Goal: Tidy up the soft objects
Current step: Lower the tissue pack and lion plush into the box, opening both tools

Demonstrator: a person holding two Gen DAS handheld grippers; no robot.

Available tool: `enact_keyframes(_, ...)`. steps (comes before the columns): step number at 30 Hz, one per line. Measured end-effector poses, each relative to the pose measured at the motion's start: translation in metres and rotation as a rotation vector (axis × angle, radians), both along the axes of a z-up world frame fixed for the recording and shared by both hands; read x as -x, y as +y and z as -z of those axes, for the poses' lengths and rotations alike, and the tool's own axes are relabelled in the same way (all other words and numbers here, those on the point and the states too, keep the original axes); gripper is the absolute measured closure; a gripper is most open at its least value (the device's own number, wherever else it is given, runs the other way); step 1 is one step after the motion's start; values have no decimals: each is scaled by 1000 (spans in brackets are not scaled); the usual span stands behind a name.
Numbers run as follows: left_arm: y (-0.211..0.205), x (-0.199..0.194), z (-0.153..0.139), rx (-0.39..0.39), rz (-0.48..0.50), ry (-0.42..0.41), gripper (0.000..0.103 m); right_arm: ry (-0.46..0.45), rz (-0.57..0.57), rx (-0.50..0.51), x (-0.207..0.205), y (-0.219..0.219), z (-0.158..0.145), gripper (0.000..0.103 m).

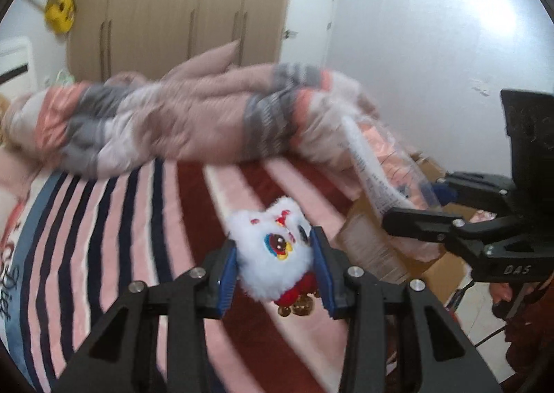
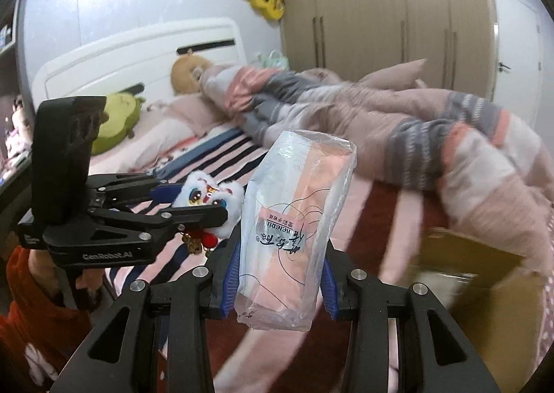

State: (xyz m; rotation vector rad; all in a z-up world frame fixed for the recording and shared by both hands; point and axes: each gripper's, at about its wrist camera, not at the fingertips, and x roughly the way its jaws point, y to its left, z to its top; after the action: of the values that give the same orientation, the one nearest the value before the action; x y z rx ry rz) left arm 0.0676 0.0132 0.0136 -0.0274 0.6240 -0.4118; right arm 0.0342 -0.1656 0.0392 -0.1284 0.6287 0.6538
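Observation:
My left gripper (image 1: 275, 273) is shut on a white fluffy lion-dance plush (image 1: 273, 247) with red pompoms and gold bells, held above the striped bed. The plush also shows in the right wrist view (image 2: 207, 199), clamped in the left gripper (image 2: 194, 201). My right gripper (image 2: 280, 280) is shut on a clear plastic pack of pink tissues (image 2: 294, 220), held upright. In the left wrist view the right gripper (image 1: 412, 199) holds that pack (image 1: 377, 164) over an open cardboard box (image 1: 374, 240).
A crumpled pink and grey quilt (image 2: 398, 123) lies across the bed (image 1: 114, 220). A green plush (image 2: 114, 119) and a tan plush (image 2: 188, 72) rest near the white headboard. The cardboard box (image 2: 484, 278) sits at the bed's right edge. A wardrobe (image 2: 381, 12) stands behind.

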Motion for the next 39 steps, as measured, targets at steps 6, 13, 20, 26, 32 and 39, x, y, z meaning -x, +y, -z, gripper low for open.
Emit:
enact_keyframes(6,-70,-2,-33,25,113,-43,66,-16,111,-21,7,-80,-12,66)
enact_keyframes(13,-151,-17,-36,7,247,-19,66,64,219,3,-4,-147,20,66)
enact_keyframes(20,-188,-31,-19,-47,268,35,66,144,185,98,-30,-153,64,57)
enact_keyframes(26,-200,-39,-10,-81,275,47,66,101,192,123,-27,-158,67,43)
enact_keyframes(32,-196,-43,-9,-68,255,40,49,79,190,119,-27,-157,59,39)
enact_keyframes(39,-166,-16,-27,-62,159,-73,12,40,159,63,-20,-156,39,38)
